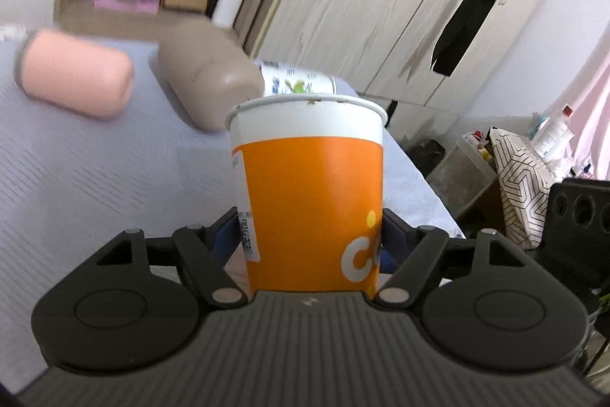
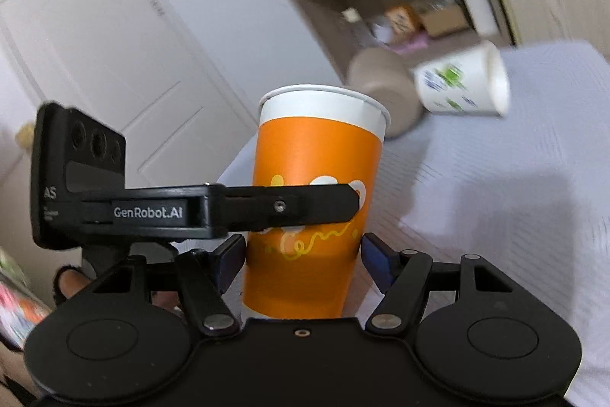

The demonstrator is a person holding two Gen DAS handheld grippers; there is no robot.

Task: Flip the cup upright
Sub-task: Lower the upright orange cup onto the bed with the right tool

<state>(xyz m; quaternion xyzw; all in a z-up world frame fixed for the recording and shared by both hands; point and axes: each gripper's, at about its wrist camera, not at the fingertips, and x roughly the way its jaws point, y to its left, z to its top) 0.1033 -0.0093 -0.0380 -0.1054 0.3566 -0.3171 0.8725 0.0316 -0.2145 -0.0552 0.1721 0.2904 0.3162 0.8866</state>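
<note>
Orange paper cup with a white rim band [image 1: 310,201] stands rim-up in the centre of your left wrist view, and it is pinched low on its wall by your left gripper [image 1: 310,235]; the jaws have closed to the cup's width, one blue pad [image 1: 225,239] pressed on each side, so the grip sits near the base and leaves the mouth free. In your right wrist view the same cup [image 2: 312,216] fills the middle of the frame, with the left gripper's black finger [image 2: 289,206] crossing it from the left edge; your right gripper [image 2: 303,256] brackets the cup loosely, its left pad seeming to brush the wall while the right pad [image 2: 375,264] stands just clear, so its jaws are partly open and I judge they hold nothing, there perhaps only to steady. The cup looks already turned upright and raised a little over the pale grey ribbed bedcover [image 2: 495,197]; whether its base touches the cover you cannot tell, as both tools hide it. Setting it down flat seems the remaining step; soft bedding may let it topple. A white paper cup with green and blue print [image 2: 463,86] lies on its side at upper right, beside a beige bolster [image 2: 385,82].
</note>
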